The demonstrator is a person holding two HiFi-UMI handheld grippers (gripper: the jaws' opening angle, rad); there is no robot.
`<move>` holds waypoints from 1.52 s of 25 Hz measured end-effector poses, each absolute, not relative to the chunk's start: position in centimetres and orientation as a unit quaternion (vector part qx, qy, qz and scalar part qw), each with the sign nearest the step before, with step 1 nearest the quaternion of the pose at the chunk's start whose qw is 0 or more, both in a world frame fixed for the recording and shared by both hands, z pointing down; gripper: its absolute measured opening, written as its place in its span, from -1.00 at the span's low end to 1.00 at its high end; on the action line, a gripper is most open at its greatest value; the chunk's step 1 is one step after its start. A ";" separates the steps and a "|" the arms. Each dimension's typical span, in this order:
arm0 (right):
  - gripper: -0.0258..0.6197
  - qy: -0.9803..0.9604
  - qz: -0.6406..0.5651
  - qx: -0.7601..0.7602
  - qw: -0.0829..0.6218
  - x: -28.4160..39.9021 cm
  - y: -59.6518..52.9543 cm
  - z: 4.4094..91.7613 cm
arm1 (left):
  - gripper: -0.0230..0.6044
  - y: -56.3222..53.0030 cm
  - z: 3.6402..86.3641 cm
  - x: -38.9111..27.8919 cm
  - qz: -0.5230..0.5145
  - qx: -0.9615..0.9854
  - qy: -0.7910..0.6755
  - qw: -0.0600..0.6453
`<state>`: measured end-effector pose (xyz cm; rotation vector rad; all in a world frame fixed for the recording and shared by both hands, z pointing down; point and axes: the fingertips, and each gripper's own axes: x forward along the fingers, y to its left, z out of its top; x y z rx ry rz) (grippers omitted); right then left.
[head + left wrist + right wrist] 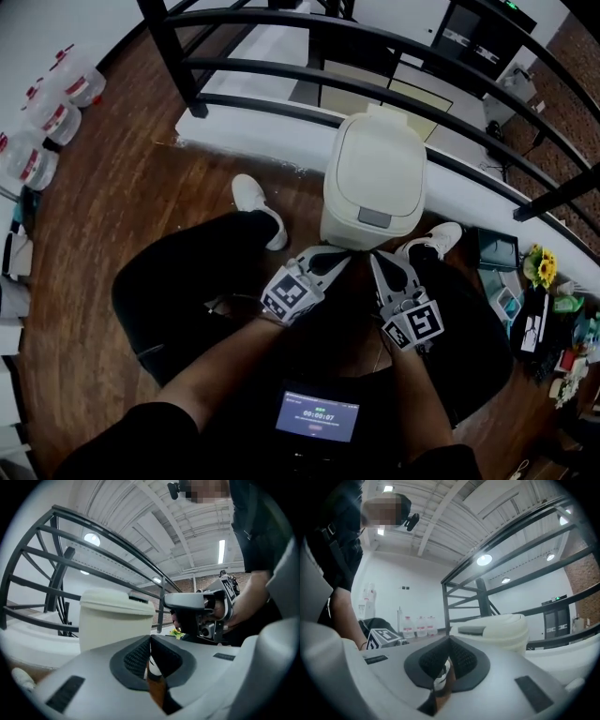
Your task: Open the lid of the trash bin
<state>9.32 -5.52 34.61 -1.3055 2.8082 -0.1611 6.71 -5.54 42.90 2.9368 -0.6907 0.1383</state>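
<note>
Hovering near the trash bin [373, 178], left hand-held gripper [336, 260] and right hand-held gripper [378, 260] are clenched.

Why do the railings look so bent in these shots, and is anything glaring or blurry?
Head view: the wide lens bows the railing; the trash bin is sharp and evenly lit. Left gripper view: fisheye with dark corners, a ceiling lamp glares, and the left gripper, close to the lens, looks soft. Right gripper view: same curving, and a lamp blooms white.
</note>
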 end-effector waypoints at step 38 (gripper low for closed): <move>-0.88 0.881 -0.220 -0.410 -0.084 11.3 -13.1 59.8 | -0.83 -14.2 70.5 10.1 0.187 0.917 -0.272 0.223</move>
